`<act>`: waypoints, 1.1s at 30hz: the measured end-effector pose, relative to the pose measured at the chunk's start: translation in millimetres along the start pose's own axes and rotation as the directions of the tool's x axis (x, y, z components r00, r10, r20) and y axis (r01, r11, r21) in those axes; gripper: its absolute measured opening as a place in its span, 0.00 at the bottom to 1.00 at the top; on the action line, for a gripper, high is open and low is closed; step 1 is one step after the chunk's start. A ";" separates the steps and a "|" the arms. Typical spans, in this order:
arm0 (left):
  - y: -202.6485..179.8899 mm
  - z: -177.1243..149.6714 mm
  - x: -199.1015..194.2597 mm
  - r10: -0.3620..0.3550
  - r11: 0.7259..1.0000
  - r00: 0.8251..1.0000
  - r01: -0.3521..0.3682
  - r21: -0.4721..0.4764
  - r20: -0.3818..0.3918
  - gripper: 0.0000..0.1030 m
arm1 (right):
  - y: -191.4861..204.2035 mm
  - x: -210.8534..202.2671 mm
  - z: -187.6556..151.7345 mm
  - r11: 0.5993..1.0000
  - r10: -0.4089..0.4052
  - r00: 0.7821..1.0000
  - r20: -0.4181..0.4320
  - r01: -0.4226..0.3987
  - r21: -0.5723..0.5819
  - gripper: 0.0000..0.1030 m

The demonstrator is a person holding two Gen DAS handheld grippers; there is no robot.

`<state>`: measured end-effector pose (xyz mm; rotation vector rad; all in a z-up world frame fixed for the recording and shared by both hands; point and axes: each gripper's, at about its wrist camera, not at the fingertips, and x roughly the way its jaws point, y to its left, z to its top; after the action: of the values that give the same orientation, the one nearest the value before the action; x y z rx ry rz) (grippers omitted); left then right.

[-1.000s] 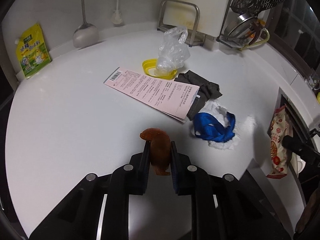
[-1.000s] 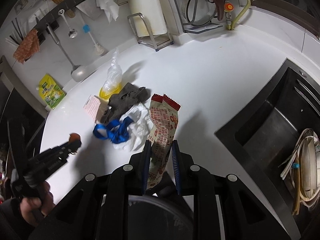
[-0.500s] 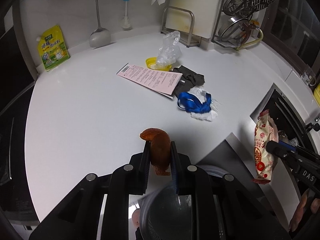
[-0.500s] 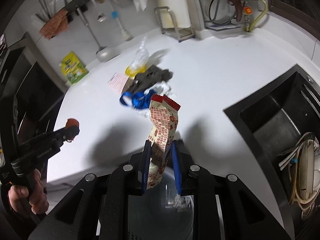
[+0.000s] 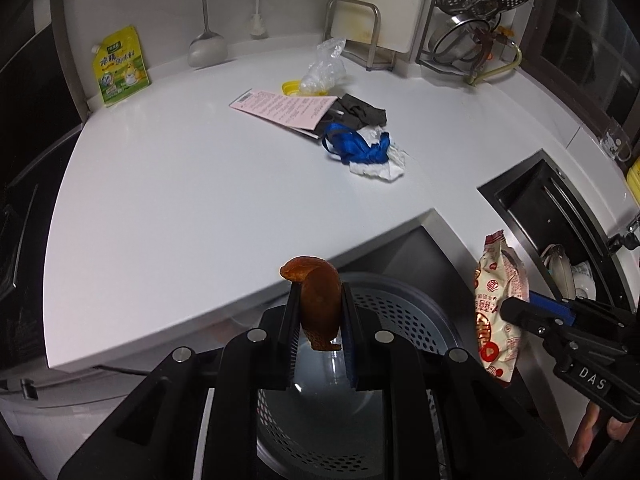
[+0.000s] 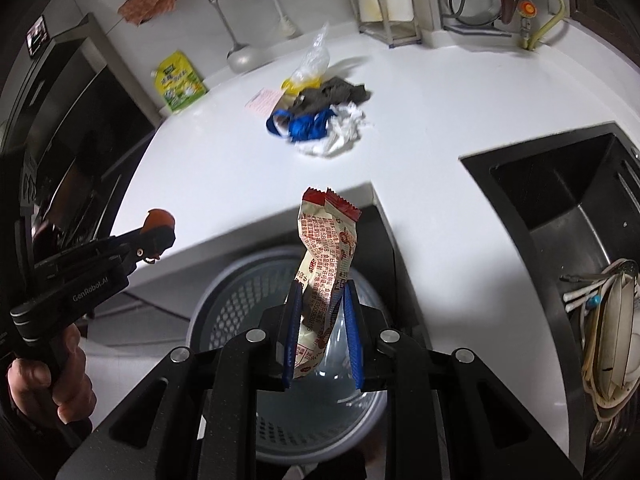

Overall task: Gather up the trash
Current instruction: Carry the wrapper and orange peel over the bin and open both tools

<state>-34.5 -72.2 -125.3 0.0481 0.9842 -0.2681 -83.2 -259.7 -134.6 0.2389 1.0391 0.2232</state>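
The left hand-held gripper (image 5: 320, 316) is clamped on a brown peel (image 5: 318, 300), and the right hand-held gripper (image 6: 320, 332) is clamped on a crinkled snack wrapper (image 6: 326, 264). Both pieces hang in the lower centre of their frames, over the perforated waste bin (image 5: 404, 312) that stands below the edge of the white bench (image 5: 200, 200).

To drop them well, each piece should sit fully inside the rim before the jaws part. In the right wrist view the left hand-held gripper appears at the left edge of the frame, over the bench edge and apparently short of the bin, so the peel probably needs to come further in. The wrapper is light and tall; it may cling to a pad or drift sideways, so lowering it nearer the mouth and opening wide seems wise. Releasing one side at a time would keep the two tools from knocking together.

More trash waits in the upper middle of the frames: a pink paper (image 5: 284, 110), a blue strap (image 5: 356, 152) on a white tissue (image 5: 380, 166), a dark cloth (image 5: 362, 114) and a clear plastic bag (image 5: 322, 70).
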 end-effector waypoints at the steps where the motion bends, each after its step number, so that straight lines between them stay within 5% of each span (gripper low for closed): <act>1: -2.1 -3.6 0.0 0.002 1.000 1.000 -0.002 -0.001 -0.003 0.18 | 0.0 0.1 -2.2 1.000 0.001 1.000 -0.004 -0.001 -0.004 0.20; 33: -11.4 -56.0 14.5 -0.008 0.999 0.991 0.004 -0.033 -0.132 0.21 | 16.5 26.1 -51.1 0.999 0.028 0.992 -0.127 -0.032 -0.031 0.21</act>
<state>-75.4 -77.2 -167.5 0.0338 1.1203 -0.2569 -116.0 -231.7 -176.0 0.2129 1.1569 0.2849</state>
